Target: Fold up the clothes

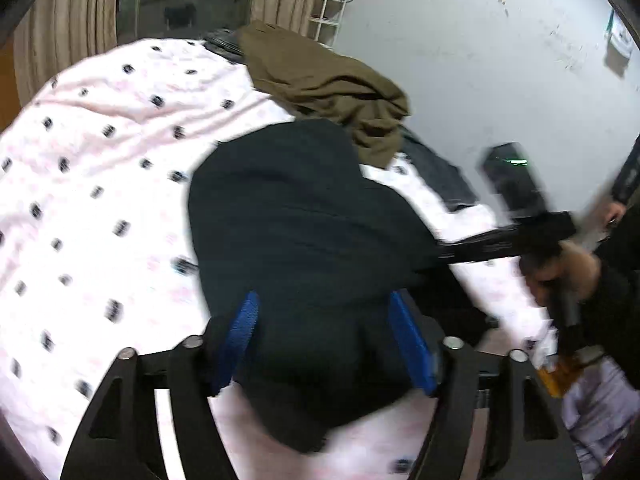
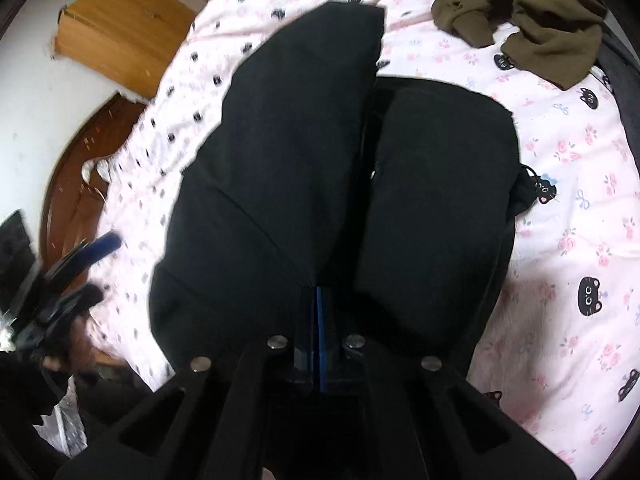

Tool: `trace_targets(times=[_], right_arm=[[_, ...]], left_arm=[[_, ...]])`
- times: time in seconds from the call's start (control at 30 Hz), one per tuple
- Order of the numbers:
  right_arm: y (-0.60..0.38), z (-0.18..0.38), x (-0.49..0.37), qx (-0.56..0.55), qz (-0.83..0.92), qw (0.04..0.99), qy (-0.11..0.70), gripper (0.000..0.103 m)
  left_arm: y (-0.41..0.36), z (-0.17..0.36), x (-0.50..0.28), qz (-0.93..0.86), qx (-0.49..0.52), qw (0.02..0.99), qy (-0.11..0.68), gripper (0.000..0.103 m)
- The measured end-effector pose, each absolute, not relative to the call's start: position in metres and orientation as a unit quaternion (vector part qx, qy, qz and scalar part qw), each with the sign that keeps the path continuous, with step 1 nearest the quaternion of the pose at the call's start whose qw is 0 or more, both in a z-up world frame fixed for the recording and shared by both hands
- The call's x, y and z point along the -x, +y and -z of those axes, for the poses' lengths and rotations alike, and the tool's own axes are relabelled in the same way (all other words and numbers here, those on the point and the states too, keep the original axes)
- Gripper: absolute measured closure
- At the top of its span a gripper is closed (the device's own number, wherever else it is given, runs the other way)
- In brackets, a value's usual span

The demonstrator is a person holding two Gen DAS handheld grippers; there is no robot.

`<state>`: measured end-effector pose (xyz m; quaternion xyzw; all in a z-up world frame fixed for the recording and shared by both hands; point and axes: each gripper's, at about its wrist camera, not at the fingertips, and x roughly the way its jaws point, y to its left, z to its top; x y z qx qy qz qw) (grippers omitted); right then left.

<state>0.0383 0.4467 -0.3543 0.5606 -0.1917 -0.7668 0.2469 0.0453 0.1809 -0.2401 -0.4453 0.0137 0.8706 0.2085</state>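
1. Right gripper [image 2: 318, 300] pinched shut on the near edge of the black garment [image 2: 280, 168], likely to lift a fold.
2. Left gripper [image 1: 324, 340] jaws apart, straddling the cloth, pads not pressing.
3. Garment lies mid-bedsheet [image 2: 560, 208]; olive garment [image 2: 532, 12] far right.
4. No legible writing.

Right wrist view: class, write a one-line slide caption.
Right gripper shut on the black garment lying on a pink cat-print sheet, olive garment crumpled beyond.
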Motion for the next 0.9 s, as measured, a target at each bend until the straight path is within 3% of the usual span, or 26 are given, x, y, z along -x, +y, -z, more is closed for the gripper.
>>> trace_targets(times=[0.03,0.07,0.1,0.13,0.17,0.4,0.43,0.53,0.67,0.9], right_arm=[[0.451,0.350,-0.039,-0.548,0.772,0.250,-0.201,0.096],[0.454,0.348,-0.038,-0.543,0.771,0.251,-0.219,0.085],[0.456,0.348,-0.037,-0.539,0.768,0.252,-0.238,0.067],[0.456,0.350,-0.032,-0.547,0.761,0.244,-0.250,0.024],[0.455,0.351,-0.028,-0.547,0.760,0.242,-0.252,0.016],[0.430,0.351,-0.002,-0.542,0.749,0.292,-0.244,0.019],[0.420,0.351,-0.001,-0.546,0.746,0.305,-0.228,0.028],[0.406,0.349,-0.004,-0.554,0.746,0.320,-0.184,0.089],[0.423,0.337,-0.024,-0.540,0.764,0.307,-0.176,0.098],[0.488,0.342,-0.067,-0.559,0.796,0.182,-0.146,0.098]], left_arm=[[0.180,0.249,-0.029,-0.865,0.455,0.212,0.013,0.037],[0.176,0.258,-0.018,-0.856,0.467,0.220,-0.002,0.037],[0.171,0.266,-0.010,-0.847,0.480,0.229,-0.019,0.038],[0.167,0.275,-0.001,-0.836,0.492,0.239,-0.037,0.038],[0.167,0.282,0.004,-0.831,0.497,0.247,-0.042,0.038],[0.192,0.295,0.004,-0.825,0.493,0.274,-0.004,0.038],[0.193,0.293,0.003,-0.825,0.493,0.276,-0.003,0.037],[0.195,0.291,0.004,-0.822,0.497,0.276,-0.007,0.037],[0.203,0.281,0.000,-0.818,0.498,0.288,-0.004,0.037],[0.226,0.283,-0.001,-0.801,0.530,0.278,0.010,0.037]])
